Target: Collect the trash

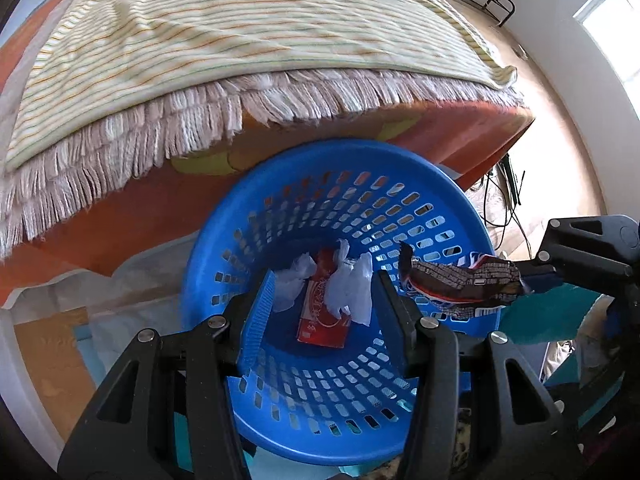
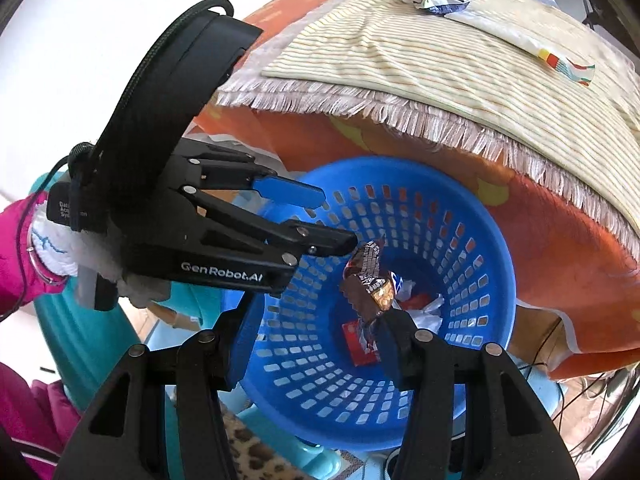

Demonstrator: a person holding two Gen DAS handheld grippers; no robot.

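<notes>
— Blue basket (image 1: 340, 148) beside the bed (image 1: 460, 136): where's your left gripper (image 1: 324, 284)?
— Spread wide, empty, above its red packet (image 1: 324, 316) and white tissues (image 1: 344, 284). The brown wrapper (image 1: 464, 280) hangs over the rim, touching one finger of my right gripper (image 2: 320, 320), jaws wide apart

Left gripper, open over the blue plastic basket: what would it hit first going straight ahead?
Probably the white crumpled tissue and red carton lying in the blue perforated basket; the left gripper points there, though depth is unclear.
</notes>
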